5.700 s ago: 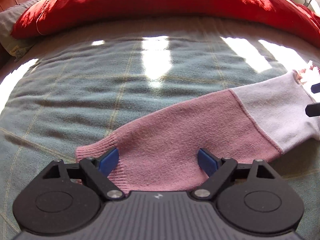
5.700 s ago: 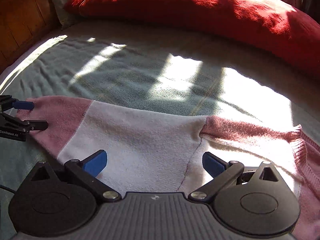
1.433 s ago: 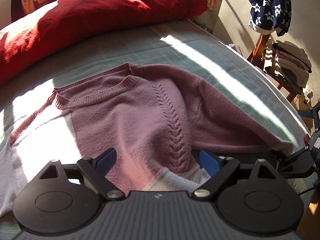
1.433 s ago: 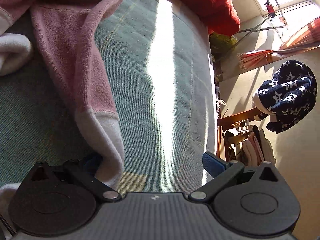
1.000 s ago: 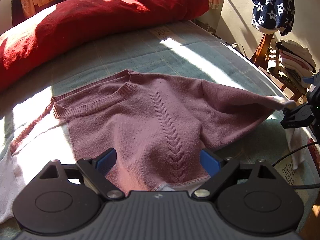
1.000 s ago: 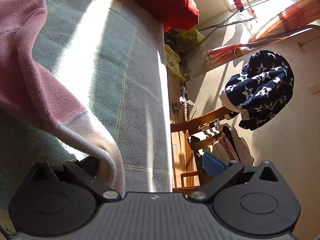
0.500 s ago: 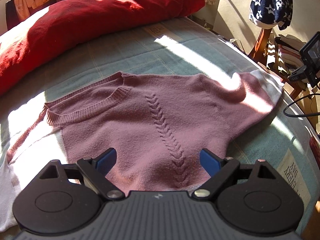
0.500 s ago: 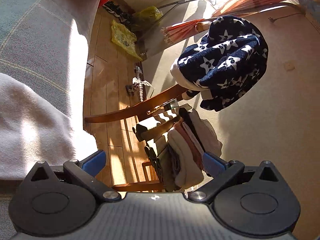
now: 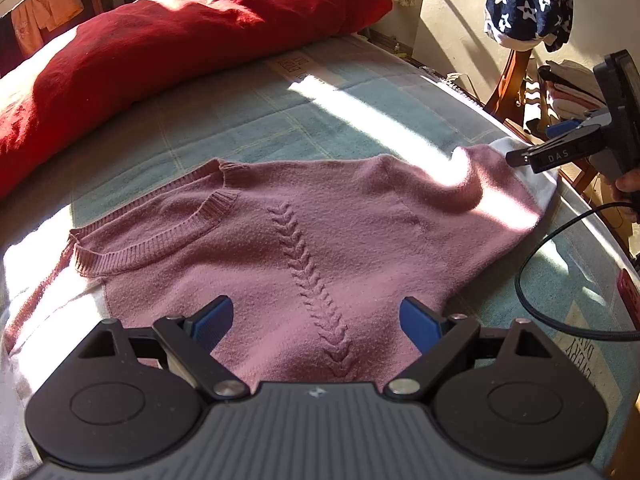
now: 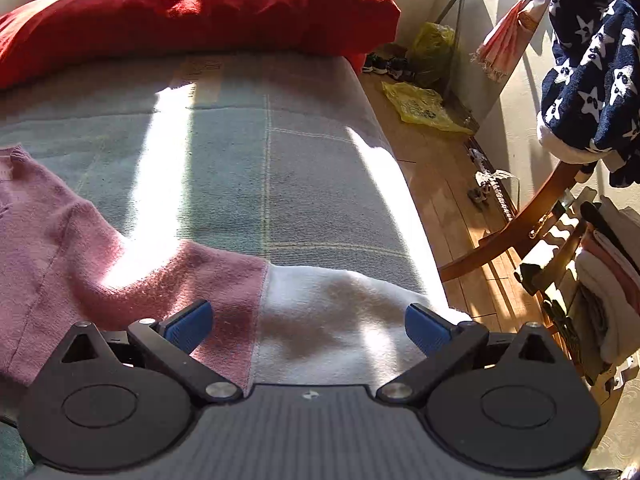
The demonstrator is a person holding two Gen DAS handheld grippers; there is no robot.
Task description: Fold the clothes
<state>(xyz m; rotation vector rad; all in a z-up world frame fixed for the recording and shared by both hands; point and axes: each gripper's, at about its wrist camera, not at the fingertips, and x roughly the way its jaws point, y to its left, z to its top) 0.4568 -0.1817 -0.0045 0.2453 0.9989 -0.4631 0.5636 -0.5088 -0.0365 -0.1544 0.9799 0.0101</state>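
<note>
A pink knitted sweater [image 9: 304, 236] with a cable pattern down its front lies spread on the bed, neckline to the left. Its right sleeve [image 10: 152, 280] stretches toward the bed's right edge and ends in a white cuff part [image 10: 340, 308]. My left gripper [image 9: 316, 318] is open over the sweater's lower hem, nothing between its blue pads. My right gripper [image 10: 308, 326] is open just above the white sleeve end; it also shows in the left wrist view as the right gripper [image 9: 560, 148] at the sleeve tip. A white sleeve part [image 9: 36, 272] lies at the left.
A teal checked blanket [image 9: 280, 120] covers the bed, with a long red pillow [image 9: 180, 28] at the head. Right of the bed's edge [image 10: 416, 216] stand a wooden chair [image 10: 520, 232] with stacked clothes and a navy star-patterned garment [image 10: 592, 80]. A black cable [image 9: 532, 304] lies across the blanket.
The right gripper drew the right sleeve outward, laid it flat toward the bed's edge and let it go. Its camera has swung back to face the bed. The left gripper stayed open.
</note>
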